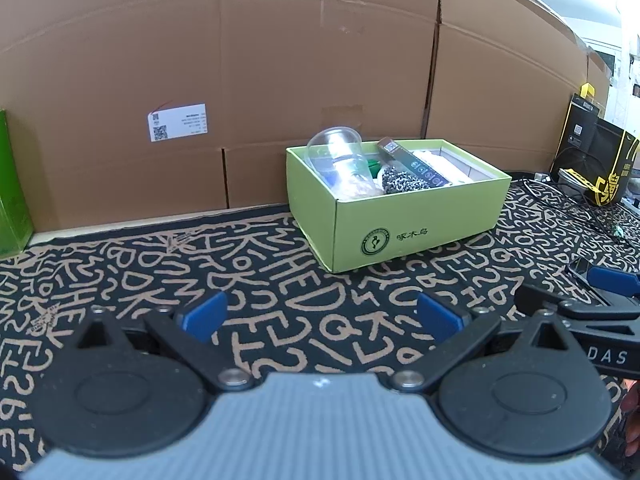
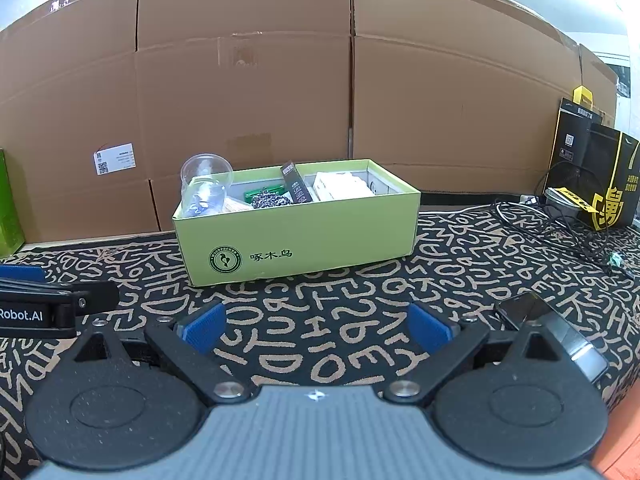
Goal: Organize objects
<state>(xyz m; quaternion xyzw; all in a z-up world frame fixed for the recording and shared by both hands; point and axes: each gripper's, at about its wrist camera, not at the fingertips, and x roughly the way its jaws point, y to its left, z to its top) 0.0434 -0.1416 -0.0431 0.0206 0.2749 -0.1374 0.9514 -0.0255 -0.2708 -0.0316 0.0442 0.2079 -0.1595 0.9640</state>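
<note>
A light green box [image 1: 416, 220] [image 2: 296, 240] sits on the patterned cloth against the cardboard wall. Inside it lie a clear plastic cup [image 1: 340, 156] [image 2: 206, 184], a black-and-white speckled bundle [image 1: 402, 182] [image 2: 270, 201], a dark slim pack [image 1: 416, 166] [image 2: 296, 186], a white packet [image 2: 340, 186] and something green. My left gripper [image 1: 320, 316] is open and holds nothing, low over the cloth in front of the box. My right gripper [image 2: 316, 326] is open too, also short of the box. Each gripper shows at the edge of the other's view.
Tall cardboard boxes [image 2: 320, 80] wall off the back. A black and yellow bag [image 2: 604, 184] with cables [image 2: 560, 224] stands at the far right. A dark phone [image 2: 552, 332] lies on the cloth by my right gripper. A green carton [image 1: 12, 188] stands at the far left.
</note>
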